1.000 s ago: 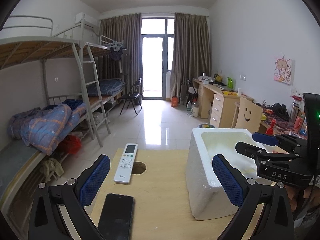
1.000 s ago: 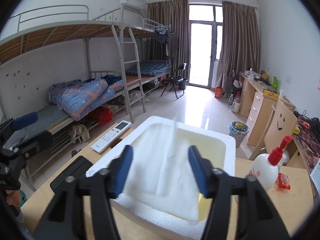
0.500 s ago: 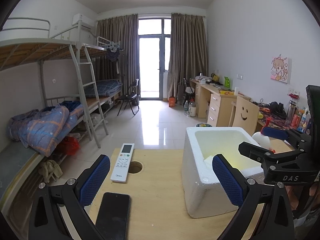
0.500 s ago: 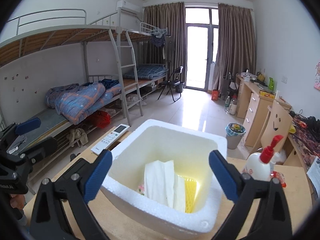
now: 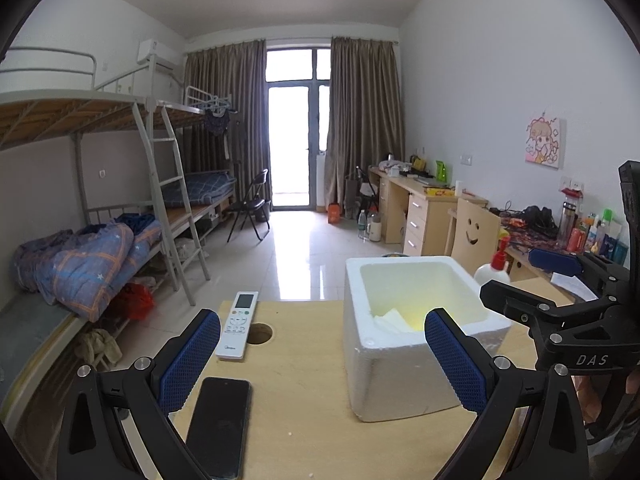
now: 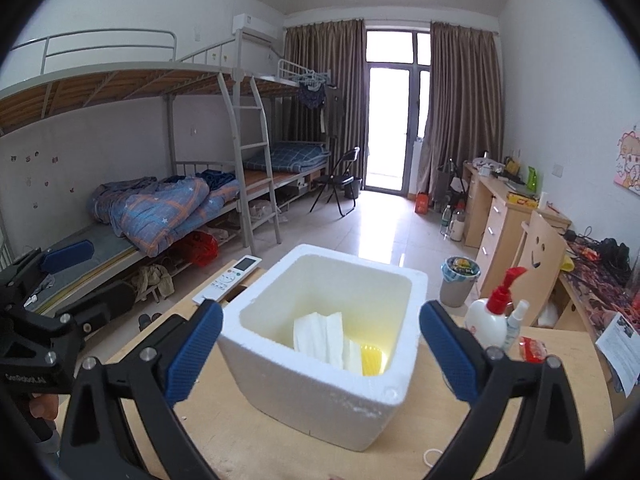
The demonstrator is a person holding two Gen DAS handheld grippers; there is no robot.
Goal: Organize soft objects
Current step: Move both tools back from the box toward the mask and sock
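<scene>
A white foam box (image 6: 320,392) (image 5: 384,384) stands on the wooden table (image 5: 296,408). Inside it lie a folded white cloth (image 6: 320,336) (image 5: 390,318) and a yellow soft item (image 6: 374,360). My right gripper (image 6: 320,352) hangs open just in front of and above the box, its blue pads wide apart, nothing between them. My left gripper (image 5: 322,360) is open too, to the left of the box above the table, and holds nothing. Each gripper shows at the edge of the other's view.
A black phone (image 5: 218,426) and a white remote (image 5: 238,324) lie on the table's left part beside a round hole (image 5: 259,333). A pump bottle with a red top (image 6: 490,316), a small spray bottle (image 6: 514,322) and a red packet (image 6: 532,348) stand right of the box.
My right gripper let go of the white cloth, which now lies in the box, opened wide and drew back and up. The left gripper drew back a little from the table.
</scene>
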